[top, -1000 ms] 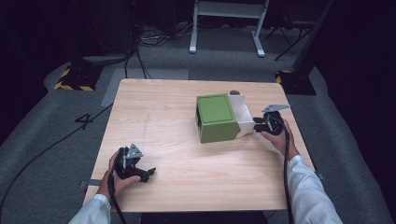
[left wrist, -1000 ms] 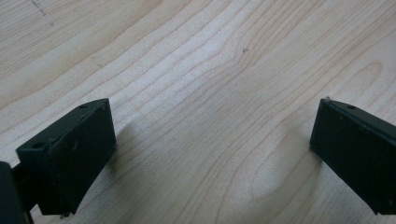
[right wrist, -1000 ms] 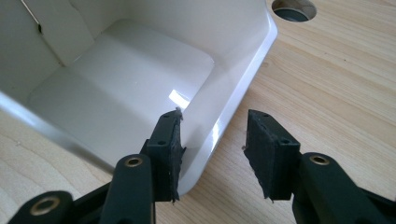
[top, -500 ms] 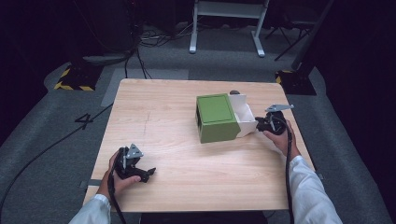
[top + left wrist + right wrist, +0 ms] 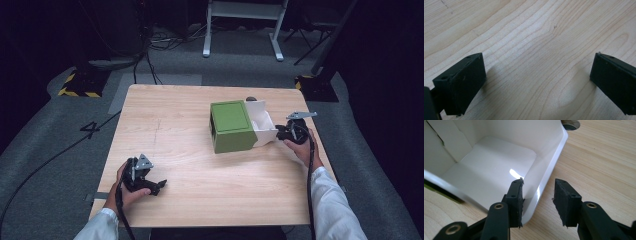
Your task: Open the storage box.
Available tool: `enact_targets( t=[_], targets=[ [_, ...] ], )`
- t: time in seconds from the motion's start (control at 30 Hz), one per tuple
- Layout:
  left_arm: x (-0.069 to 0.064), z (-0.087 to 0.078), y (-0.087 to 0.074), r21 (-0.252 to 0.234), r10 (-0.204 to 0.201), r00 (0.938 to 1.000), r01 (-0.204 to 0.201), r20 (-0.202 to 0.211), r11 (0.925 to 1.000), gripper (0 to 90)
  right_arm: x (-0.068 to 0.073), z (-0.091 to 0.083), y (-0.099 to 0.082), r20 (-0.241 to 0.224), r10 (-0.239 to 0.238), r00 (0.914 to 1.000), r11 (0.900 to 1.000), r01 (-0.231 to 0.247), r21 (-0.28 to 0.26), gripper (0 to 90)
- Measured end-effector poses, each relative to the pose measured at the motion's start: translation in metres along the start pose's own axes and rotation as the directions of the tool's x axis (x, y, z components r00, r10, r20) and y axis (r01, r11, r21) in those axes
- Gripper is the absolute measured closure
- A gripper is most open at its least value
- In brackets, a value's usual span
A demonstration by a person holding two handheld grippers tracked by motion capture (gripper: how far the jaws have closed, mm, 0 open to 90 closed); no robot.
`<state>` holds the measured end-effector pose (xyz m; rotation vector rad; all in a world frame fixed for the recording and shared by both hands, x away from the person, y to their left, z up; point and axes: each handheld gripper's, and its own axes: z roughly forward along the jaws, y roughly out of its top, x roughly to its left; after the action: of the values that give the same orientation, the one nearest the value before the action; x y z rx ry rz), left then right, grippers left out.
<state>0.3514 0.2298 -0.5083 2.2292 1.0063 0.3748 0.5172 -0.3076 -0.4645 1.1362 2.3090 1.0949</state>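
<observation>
A green box (image 5: 230, 125) lies right of the table's middle, with its white flap (image 5: 263, 126) folded out to the right. My right gripper (image 5: 292, 131) is at that flap's outer edge. In the right gripper view the white flap (image 5: 491, 165) curves up like a shallow tray, and the right gripper (image 5: 537, 186) is open with its jaws astride the flap's rim, one jaw over the white inside and one over the wood. My left gripper (image 5: 142, 175) rests near the table's front left; the left gripper (image 5: 539, 60) is wide open over bare wood.
The wooden table (image 5: 175, 125) stands on grey carpet. A small dark round thing (image 5: 251, 98) sits just behind the box and shows as the dark round thing (image 5: 571, 123) at the top of the right gripper view. Cables and a metal stand (image 5: 245, 25) lie beyond the table.
The white flap has swung further out to the right and now looks wider. The right gripper shifted slightly right with it. The left hand has stayed put.
</observation>
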Motion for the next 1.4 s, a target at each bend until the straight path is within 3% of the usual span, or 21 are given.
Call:
enact_targets(
  t=[0.47,0.8,1.0,1.3,1.4],
  targets=[
    [0.000,0.000,0.000,0.000,0.000,1.0000,0.000,0.000,1.0000,0.5,-0.004,-0.006,0.001,0.023,-0.010,0.9997,0.9999,0.010,-0.004,54.8],
    [0.000,0.000,0.000,0.000,0.000,1.0000,0.000,0.000,1.0000,0.5,-0.008,-0.026,0.005,0.062,-0.008,0.9981,0.9996,0.010,-0.028,42.5],
    [0.000,0.000,0.000,0.000,0.000,1.0000,0.000,0.000,1.0000,0.6,0.000,-0.040,0.007,0.090,-0.078,0.9929,0.9969,0.079,-0.003,35.7],
    [0.000,0.000,0.000,0.000,0.000,1.0000,0.000,0.000,1.0000,0.5,0.011,-0.058,0.011,0.109,-0.148,0.9830,0.9890,0.146,0.023,27.9],
    [0.000,0.000,0.000,0.000,0.000,1.0000,0.000,0.000,1.0000,0.5,0.012,-0.062,0.011,0.116,-0.150,0.9819,0.9886,0.147,0.030,25.9]
  ],
)
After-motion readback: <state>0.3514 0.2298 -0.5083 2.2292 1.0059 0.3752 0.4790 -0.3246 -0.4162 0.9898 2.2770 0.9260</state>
